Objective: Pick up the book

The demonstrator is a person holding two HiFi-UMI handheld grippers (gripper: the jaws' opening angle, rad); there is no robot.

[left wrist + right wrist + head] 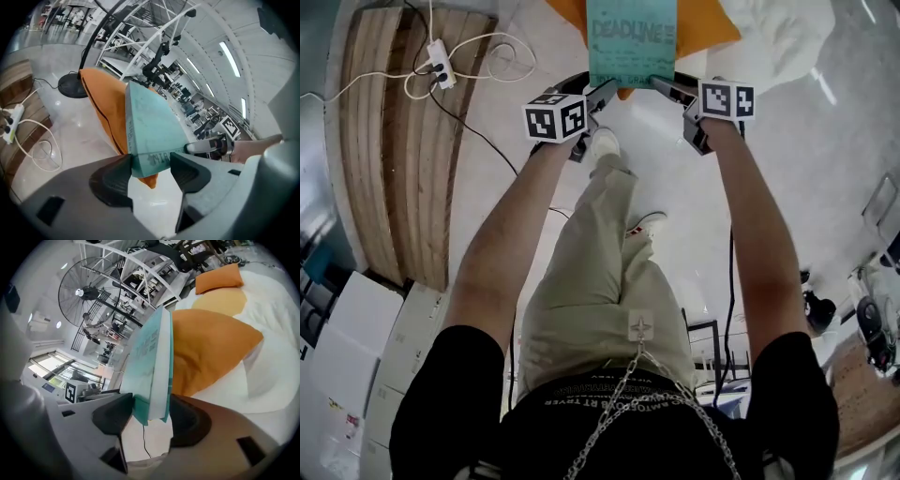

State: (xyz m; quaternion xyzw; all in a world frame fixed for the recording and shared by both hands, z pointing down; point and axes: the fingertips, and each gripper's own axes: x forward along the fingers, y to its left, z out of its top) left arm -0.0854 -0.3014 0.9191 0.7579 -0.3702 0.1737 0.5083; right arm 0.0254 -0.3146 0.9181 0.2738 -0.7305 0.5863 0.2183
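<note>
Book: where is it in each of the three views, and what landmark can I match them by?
Head view: book at top centre, cover facing the camera.
Left gripper view: book at centre, slanting up and away.
Right gripper view: book at centre, nearly edge-on, pages showing.
Shared landmark: the orange pillow, right behind the book in all three.

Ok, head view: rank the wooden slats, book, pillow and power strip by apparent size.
1. wooden slats
2. book
3. power strip
Unranked: pillow. It is mostly hidden behind the book and cut off by the frame edge. Its visible bits look smaller than the book.
</note>
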